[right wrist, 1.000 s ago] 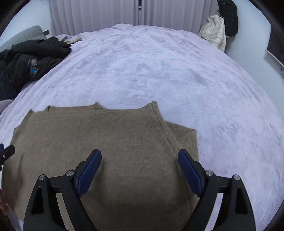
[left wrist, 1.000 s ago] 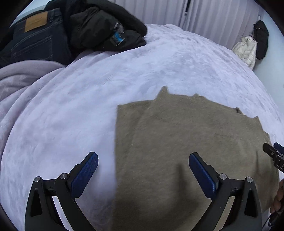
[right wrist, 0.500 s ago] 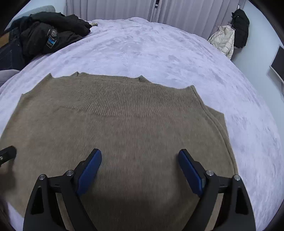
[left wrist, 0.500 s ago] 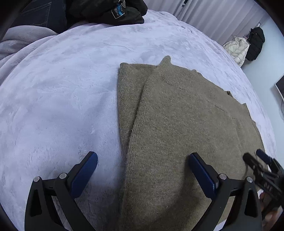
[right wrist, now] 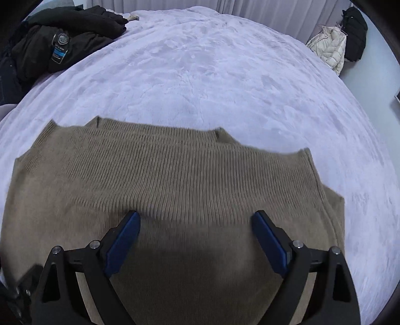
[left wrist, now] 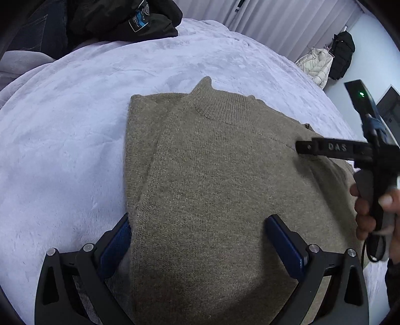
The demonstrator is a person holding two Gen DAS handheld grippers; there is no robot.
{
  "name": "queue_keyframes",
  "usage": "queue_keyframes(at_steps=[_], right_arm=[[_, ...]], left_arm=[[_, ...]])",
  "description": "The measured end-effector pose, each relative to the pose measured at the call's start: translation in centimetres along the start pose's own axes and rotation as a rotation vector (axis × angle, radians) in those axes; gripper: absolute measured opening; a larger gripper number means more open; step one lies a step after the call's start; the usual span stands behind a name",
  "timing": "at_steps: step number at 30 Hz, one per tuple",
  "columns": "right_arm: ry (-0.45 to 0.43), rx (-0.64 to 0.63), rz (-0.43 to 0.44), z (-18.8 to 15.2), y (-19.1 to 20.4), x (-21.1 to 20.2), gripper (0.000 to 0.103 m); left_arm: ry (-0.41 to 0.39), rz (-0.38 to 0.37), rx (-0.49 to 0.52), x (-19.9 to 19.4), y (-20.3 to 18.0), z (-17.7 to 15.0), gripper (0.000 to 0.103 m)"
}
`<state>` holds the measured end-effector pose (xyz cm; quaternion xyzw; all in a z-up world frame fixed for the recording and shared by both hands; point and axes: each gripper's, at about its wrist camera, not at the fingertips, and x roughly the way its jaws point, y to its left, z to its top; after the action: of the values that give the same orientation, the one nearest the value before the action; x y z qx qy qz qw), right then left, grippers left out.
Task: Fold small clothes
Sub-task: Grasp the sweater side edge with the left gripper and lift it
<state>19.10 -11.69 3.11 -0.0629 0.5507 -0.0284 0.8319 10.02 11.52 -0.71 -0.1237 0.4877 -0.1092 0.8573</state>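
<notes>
A small olive-brown knit sweater lies flat on the lavender bed cover, partly folded, with its collar toward the far side. It also shows in the right wrist view. My left gripper is open and empty, low over the sweater's near left part, its left finger by the folded left edge. My right gripper is open and empty, low over the sweater's near right part. In the left wrist view the right gripper's body and the hand holding it show at the right edge.
The lavender bed cover stretches far beyond the sweater. A pile of black jackets and jeans lies at the far left, also in the right wrist view. Coats hang by the far right wall. Curtains hang behind.
Both grippers have moved forward and lower over the sweater. The right gripper now reaches further in over the sweater's right side. Both stay open.
</notes>
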Motion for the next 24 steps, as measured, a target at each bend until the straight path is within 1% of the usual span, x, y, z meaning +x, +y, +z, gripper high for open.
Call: queue_keyframes(at_steps=[1,2,4,7,10,11,13,14,15,17,19,22,24], right_arm=[[0.021,0.015,0.010,0.9,-0.3,0.8,0.100],[0.036,0.028,0.019,1.8,-0.5,1.5,0.102],[0.038,0.032,0.015,2.9,-0.4,2.3,0.102],[0.030,0.021,-0.016,3.5,0.2,3.2,0.103],[0.038,0.032,-0.047,3.9,0.6,3.0,0.103],[0.043,0.056,-0.055,3.7,0.5,2.4,0.103],[0.035,0.103,-0.063,2.5,0.3,0.9,0.103],[0.036,0.104,-0.069,1.6,0.4,0.2,0.103],[0.037,0.093,-0.070,0.5,0.7,-0.4,0.103],[0.008,0.061,-0.041,-2.3,1.3,-2.1,0.103],[0.001,0.024,-0.029,-5.1,1.8,-3.0,0.103],[-0.049,0.014,-0.025,-8.7,2.0,-4.7,0.103],[-0.075,0.022,-0.003,-11.4,1.7,-5.8,0.103]], left_arm=[[-0.007,-0.006,-0.004,0.0,0.1,0.0,0.103],[-0.015,-0.011,-0.005,0.0,0.2,-0.1,0.103],[-0.023,-0.014,-0.004,0.1,0.3,-0.1,0.103],[-0.015,-0.017,-0.012,0.3,0.4,0.1,0.103],[0.009,-0.019,-0.040,0.5,0.7,0.6,0.103],[0.019,-0.020,-0.045,0.5,0.7,0.9,0.103],[0.037,-0.019,-0.047,0.7,0.7,1.1,0.103],[0.045,-0.016,-0.048,0.7,0.6,1.2,0.103],[0.052,-0.014,-0.047,0.7,0.6,1.2,0.103],[0.062,-0.010,-0.050,0.7,0.4,1.3,0.103],[0.069,0.007,-0.049,0.7,0.0,1.4,0.102],[0.056,0.032,-0.025,0.1,-0.9,1.3,0.083],[0.058,0.041,-0.008,-0.1,-1.7,1.5,0.065]])
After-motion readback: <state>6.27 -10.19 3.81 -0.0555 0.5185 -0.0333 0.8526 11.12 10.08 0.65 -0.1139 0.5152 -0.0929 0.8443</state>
